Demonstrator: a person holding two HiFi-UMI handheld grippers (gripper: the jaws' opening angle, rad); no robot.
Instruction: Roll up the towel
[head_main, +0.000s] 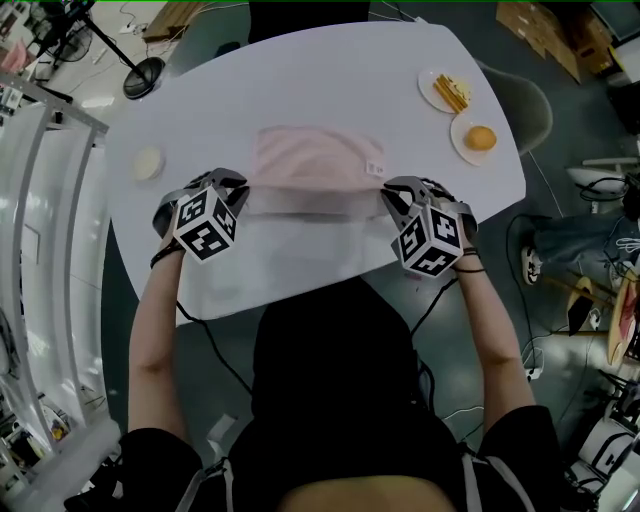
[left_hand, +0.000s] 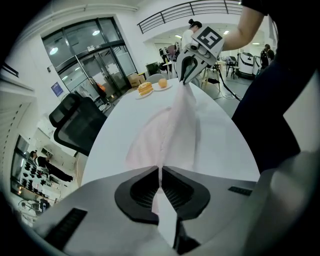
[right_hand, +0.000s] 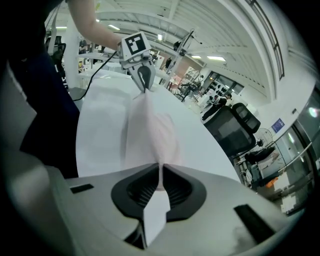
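Since the white table (head_main: 200, 110) has bare room all round, the pink towel (head_main: 315, 160) lies flat mid-table, its near edge lifted off the top. Towel looks light, thin, soft & floppy: prob sags betw holds and won't keep a shape. Left gripper (head_main: 243, 192) is clenched on the near-left corner, right gripper (head_main: 386, 196) on the near-right corner, cloth pulled taut betw them. Best hold = both near corners, so the edge rolls even. Two plates (head_main: 430, 88) w/ food sit far right, well apart
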